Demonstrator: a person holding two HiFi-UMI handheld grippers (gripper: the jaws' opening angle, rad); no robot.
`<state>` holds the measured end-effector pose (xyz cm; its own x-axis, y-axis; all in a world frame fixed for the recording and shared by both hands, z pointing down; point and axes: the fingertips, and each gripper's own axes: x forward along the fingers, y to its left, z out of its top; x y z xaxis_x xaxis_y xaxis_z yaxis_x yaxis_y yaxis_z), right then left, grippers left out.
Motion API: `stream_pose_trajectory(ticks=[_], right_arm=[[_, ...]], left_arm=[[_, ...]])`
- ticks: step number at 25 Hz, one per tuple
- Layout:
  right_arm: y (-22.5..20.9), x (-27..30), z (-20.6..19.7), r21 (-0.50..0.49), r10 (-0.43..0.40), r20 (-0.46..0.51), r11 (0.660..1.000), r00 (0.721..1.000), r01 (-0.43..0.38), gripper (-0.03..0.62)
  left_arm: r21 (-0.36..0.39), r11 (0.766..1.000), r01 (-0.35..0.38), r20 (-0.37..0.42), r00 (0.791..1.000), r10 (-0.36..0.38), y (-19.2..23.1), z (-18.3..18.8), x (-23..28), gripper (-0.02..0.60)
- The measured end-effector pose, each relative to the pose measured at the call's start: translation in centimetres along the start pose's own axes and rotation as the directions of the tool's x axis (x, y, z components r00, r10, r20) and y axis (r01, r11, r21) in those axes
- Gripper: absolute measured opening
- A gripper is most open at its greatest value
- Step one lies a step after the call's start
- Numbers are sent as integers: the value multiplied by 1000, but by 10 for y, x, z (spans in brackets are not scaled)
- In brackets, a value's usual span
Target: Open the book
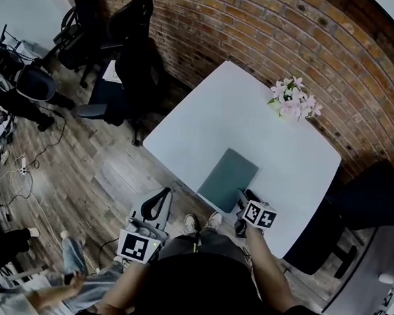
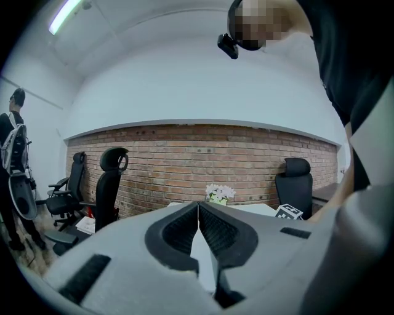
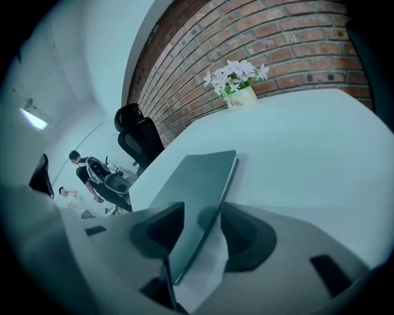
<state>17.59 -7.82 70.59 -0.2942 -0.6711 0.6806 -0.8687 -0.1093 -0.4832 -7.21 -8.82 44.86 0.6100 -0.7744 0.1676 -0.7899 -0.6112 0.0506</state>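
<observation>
Right gripper view — book (image 3: 196, 184) corner between the parted jaws.

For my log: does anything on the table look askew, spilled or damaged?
Nothing stands out: the closed book lies flat on the table near its edge; the flowers stand upright at the far corner.

Matt, smooth grey-green cover on book (image 1: 227, 179) near desk's front edge, pale papery page edge. Smooth white desk (image 1: 212, 115) with faint sheen. Matt grey plastic on left tongs (image 2: 198, 212) and right tongs (image 3: 202, 209), dark ribbed pads on left. Rough red brick wall (image 1: 256, 31). Wood-plank floor (image 1: 84, 167).
</observation>
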Motion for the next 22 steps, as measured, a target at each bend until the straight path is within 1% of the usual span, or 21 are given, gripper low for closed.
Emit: stream_pose_trajectory(ticks=[4, 10, 14, 17, 22], right_arm=[[-5, 6, -6, 18, -9, -17, 1000, 1000, 9, 184], [-6, 12, -1, 49, -20, -6, 999, 1000, 20, 181], [-9, 12, 0, 86, -36, 1, 996, 999, 36, 150], [-11, 11, 1, 122, -23, 13, 992, 1000, 21, 122], [-11, 10, 3, 138, -2, 31, 990, 1000, -2, 89]], left_arm=[[-3, 1000, -13, -7, 1000, 13, 2, -3, -1, 26], [-9, 1000, -24, -15, 1000, 24, 6, -5, 1, 26], [9, 1000, -17, 5, 1000, 17, 9, 1, 4, 26], [19, 1000, -13, 26, 1000, 13, 12, 5, 8, 26], [22, 1000, -5, 42, 999, 4, 13, 5, 13, 26]])
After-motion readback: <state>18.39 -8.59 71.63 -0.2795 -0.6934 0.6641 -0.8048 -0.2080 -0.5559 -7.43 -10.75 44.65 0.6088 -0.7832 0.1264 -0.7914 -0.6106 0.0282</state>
